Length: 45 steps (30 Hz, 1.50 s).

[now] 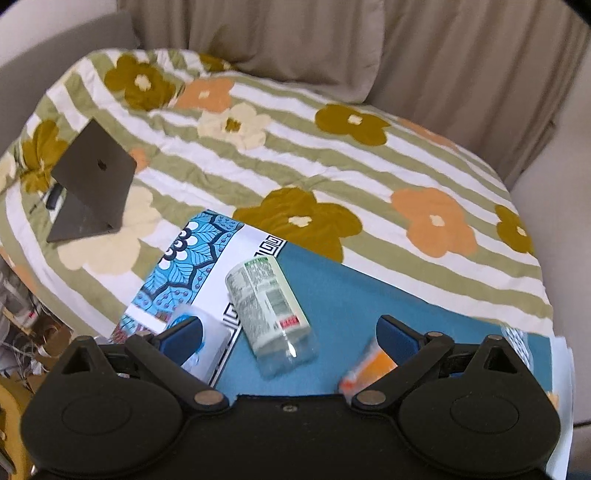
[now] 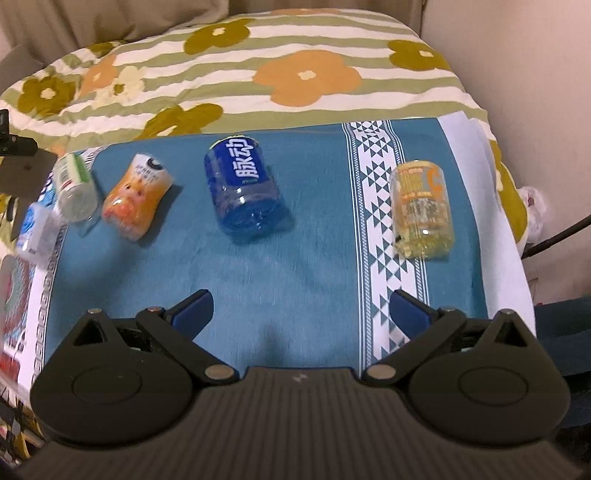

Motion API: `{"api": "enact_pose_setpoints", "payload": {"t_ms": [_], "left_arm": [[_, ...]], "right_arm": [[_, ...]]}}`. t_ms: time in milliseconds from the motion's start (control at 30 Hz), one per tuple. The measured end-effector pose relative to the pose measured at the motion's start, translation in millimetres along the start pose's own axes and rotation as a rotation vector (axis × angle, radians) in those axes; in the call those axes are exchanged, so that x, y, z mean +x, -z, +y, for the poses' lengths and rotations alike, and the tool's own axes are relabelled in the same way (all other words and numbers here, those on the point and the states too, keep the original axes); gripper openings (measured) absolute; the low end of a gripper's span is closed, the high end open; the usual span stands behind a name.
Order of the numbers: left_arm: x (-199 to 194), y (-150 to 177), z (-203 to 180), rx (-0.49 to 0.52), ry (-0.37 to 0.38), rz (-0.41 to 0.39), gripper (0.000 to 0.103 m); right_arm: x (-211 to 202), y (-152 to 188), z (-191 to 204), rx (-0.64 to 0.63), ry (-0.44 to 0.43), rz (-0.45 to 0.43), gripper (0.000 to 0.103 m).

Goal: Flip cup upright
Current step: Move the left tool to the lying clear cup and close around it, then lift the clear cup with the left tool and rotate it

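Several cut-bottle cups stand upside down in a row on a blue cloth [image 2: 314,258]. From left in the right wrist view: a white and blue one [image 2: 35,232], a green-labelled clear one [image 2: 75,190], an orange one [image 2: 136,197], a blue one [image 2: 242,188] and a yellow one [image 2: 423,208]. My right gripper [image 2: 301,310] is open and empty, short of the blue cup. My left gripper [image 1: 291,332] is open, with the green-labelled cup [image 1: 271,308] between and just beyond its fingers. The orange cup [image 1: 369,365] shows behind its right finger.
The cloth lies on a bed with a striped flower-print quilt [image 1: 332,158]. An open grey laptop [image 1: 92,181] sits on the quilt at the left. Beige pillows [image 1: 295,33] lie at the back. A wall [image 2: 535,92] rises on the right.
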<state>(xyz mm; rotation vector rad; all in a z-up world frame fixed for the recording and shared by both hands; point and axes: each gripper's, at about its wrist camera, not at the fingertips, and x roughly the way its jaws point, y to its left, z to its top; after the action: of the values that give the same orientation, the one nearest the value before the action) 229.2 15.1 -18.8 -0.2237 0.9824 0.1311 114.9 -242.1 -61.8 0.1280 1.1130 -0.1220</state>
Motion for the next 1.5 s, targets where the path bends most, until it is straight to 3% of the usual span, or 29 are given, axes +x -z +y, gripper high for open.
{"api": "enact_pose_setpoints", "payload": {"t_ms": [333,700,767,1133,1500], "left_arm": [[83.8,-31.0,13.0,-0.048,-0.025,0.137,0.095],[120.5,-26.3,9.5,-0.009,-0.046,0.199,0.087],[122.5,-24.1,7.8,0.002,-0.044,0.206,0.073],[116.5,-18.2,1.9,0.036,-0.006,0.191,0.071],[61.4,-7.0,-1.6,0.046,0.047,0.126,0.067]], "right_arm": [[41.6,-19.3,19.2,0.051,0.030,0.099,0.103],[61.0,-25.9,29.1,0.072,0.044,0.148,0.103],[61.8,-26.3,30.4,0.071,0.045,0.150,0.103],[56.9,-23.3,27.4,0.087,0.042,0.140,0.103],[29.2,-14.3,22.2,0.068,0.014,0.071,0.103]]}}
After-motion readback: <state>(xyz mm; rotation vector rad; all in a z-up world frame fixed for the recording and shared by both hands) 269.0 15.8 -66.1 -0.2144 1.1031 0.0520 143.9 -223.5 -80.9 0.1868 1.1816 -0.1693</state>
